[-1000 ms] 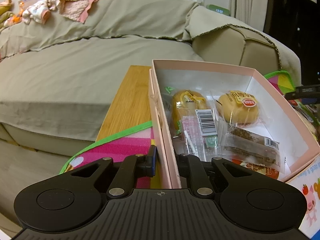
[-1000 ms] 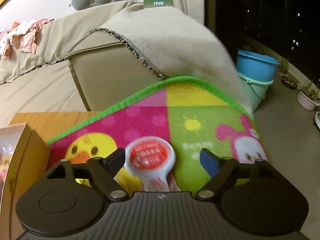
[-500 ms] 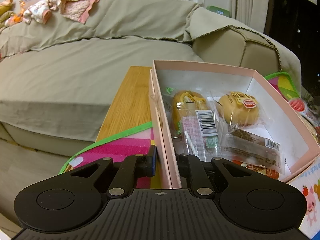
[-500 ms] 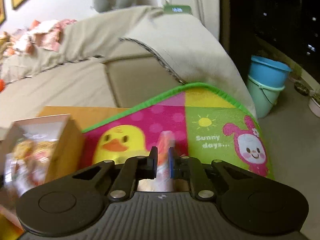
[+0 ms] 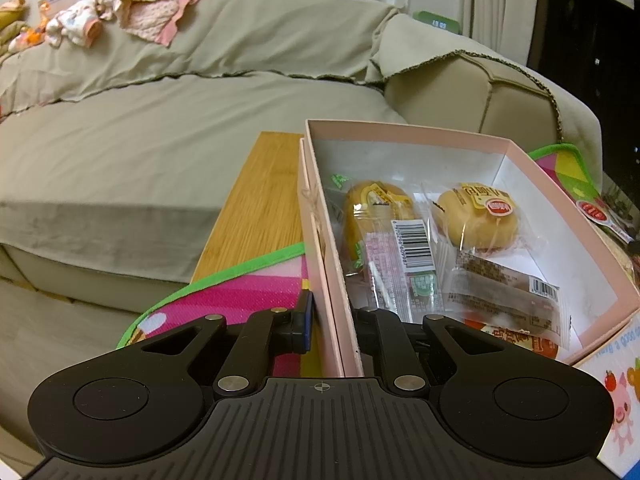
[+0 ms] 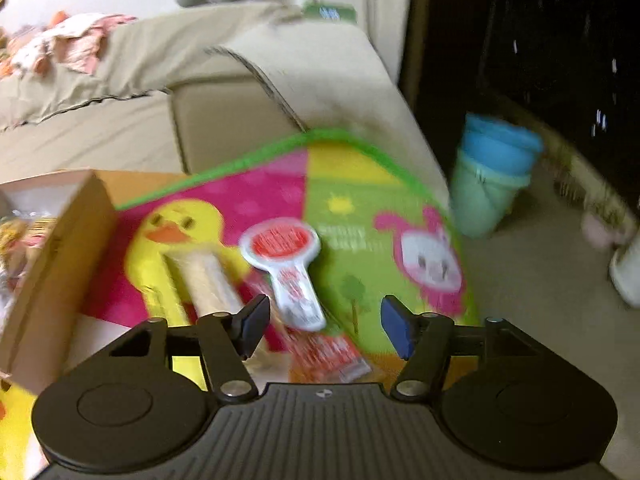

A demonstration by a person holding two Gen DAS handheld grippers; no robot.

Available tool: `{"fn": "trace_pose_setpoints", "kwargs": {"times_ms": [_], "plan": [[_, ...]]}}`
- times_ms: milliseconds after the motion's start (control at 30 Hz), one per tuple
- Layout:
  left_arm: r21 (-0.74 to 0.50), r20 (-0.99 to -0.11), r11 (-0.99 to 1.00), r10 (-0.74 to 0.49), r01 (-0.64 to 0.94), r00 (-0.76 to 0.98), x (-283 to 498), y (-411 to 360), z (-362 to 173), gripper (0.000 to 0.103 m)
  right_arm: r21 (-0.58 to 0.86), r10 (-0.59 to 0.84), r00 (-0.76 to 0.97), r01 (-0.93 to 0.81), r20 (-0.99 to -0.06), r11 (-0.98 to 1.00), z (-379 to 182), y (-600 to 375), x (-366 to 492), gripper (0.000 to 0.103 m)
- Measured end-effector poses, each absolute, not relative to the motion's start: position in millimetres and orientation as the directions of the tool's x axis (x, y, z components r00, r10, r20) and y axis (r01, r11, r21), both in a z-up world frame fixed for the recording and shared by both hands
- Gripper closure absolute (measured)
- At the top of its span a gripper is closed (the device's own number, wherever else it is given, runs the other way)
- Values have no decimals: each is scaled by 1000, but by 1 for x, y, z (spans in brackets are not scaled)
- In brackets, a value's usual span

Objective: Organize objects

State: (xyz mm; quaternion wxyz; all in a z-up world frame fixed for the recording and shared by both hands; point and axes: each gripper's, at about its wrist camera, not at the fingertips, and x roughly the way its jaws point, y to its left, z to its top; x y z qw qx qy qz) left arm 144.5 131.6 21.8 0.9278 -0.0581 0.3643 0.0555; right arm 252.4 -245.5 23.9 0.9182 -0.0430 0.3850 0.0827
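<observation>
My left gripper [image 5: 330, 326] is shut on the near left wall of a pink box [image 5: 320, 216], one finger outside and one inside. The box holds two wrapped buns [image 5: 476, 216] and other snack packets. My right gripper [image 6: 324, 322] is open and empty above a white and red spoon-shaped snack packet [image 6: 286, 258] that lies on the colourful mat [image 6: 360, 184]. A beige wrapped stick snack [image 6: 206, 280] and a red packet [image 6: 328, 354] lie beside it. The spoon-shaped packet also shows in the left wrist view [image 5: 600, 216], to the right of the box.
The box and mat rest on a wooden table [image 5: 260, 200] in front of a beige sofa [image 5: 160, 120]. A blue and green bucket stack [image 6: 492, 176] stands on the floor to the right. The right wrist view is blurred by motion.
My right gripper was shut on the spoon-shaped packet half a second ago; now it is open and the packet lies on the mat. My left gripper has not moved.
</observation>
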Motion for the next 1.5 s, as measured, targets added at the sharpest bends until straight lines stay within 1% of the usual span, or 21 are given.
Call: {"fn": "trace_pose_setpoints", "kwargs": {"times_ms": [67, 133, 167, 200, 233, 267, 400, 433, 500, 533, 633, 767, 800, 833, 867, 933, 1067, 1167, 1367, 1500], "plan": [[-66, -684, 987, 62, -145, 727, 145, 131, 22, 89, 54, 155, 648, -172, -746, 984, 9, -256, 261, 41], [-66, -684, 987, 62, -145, 727, 145, 132, 22, 89, 68, 156, 644, -160, -749, 985, -1, -259, 263, 40], [-65, -683, 987, 62, -145, 727, 145, 132, 22, 89, 62, 150, 650, -157, -745, 986, -1, -256, 260, 41], [-64, -684, 987, 63, -146, 727, 145, 132, 22, 89, 58, 150, 645, -161, -749, 985, 0, -253, 257, 44], [-63, -684, 987, 64, -147, 727, 145, 132, 21, 89, 62, 162, 640, -175, -751, 983, 1, -249, 253, 55], [-60, -684, 987, 67, -147, 727, 145, 131, 21, 90, 66, 177, 633, -195, -753, 979, 2, -245, 249, 58], [-53, -683, 988, 71, -147, 727, 146, 131, 19, 90, 51, 210, 606, -269, -768, 962, 4, -226, 234, 56], [-53, -683, 988, 71, -145, 727, 146, 132, 19, 90, 61, 224, 594, -282, -773, 958, 5, -223, 233, 54], [-54, -683, 988, 69, -144, 727, 145, 132, 19, 90, 91, 253, 588, -291, -769, 952, 8, -221, 234, 54], [-54, -683, 988, 69, -144, 728, 145, 132, 19, 90, 92, 248, 598, -279, -762, 956, 10, -221, 236, 53], [-54, -682, 988, 69, -145, 728, 144, 133, 19, 90, 47, 173, 650, -207, -740, 977, 10, -220, 248, 53], [-53, -683, 988, 69, -143, 727, 145, 133, 20, 90, 41, 147, 656, -174, -740, 984, 0, -215, 267, 53], [-53, -683, 988, 69, -143, 727, 145, 132, 20, 90, 17, 133, 662, -179, -738, 984, -1, -211, 268, 56], [-52, -683, 988, 68, -142, 727, 144, 133, 20, 90, -8, 122, 666, -188, -736, 982, 0, -206, 267, 67], [-54, -683, 988, 67, -142, 727, 144, 133, 19, 90, -9, 129, 657, -203, -742, 979, 2, -204, 265, 67], [-55, -682, 988, 66, -141, 728, 144, 133, 20, 90, 20, 165, 627, -232, -761, 973, 8, -201, 257, 67], [-66, -679, 988, 59, -141, 732, 143, 134, 20, 89, -8, 182, 637, -283, -749, 959, 27, -199, 220, 68], [-71, -677, 988, 55, -139, 734, 142, 134, 20, 89, 6, 214, 638, -311, -740, 950, 45, -204, 187, 68], [-74, -676, 988, 52, -139, 735, 143, 134, 20, 89, 58, 285, 648, -348, -706, 936, 88, -210, 121, 67], [-79, -675, 987, 50, -139, 736, 143, 135, 20, 89, 74, 346, 662, -403, -665, 912, 117, -197, 91, 67]]}}
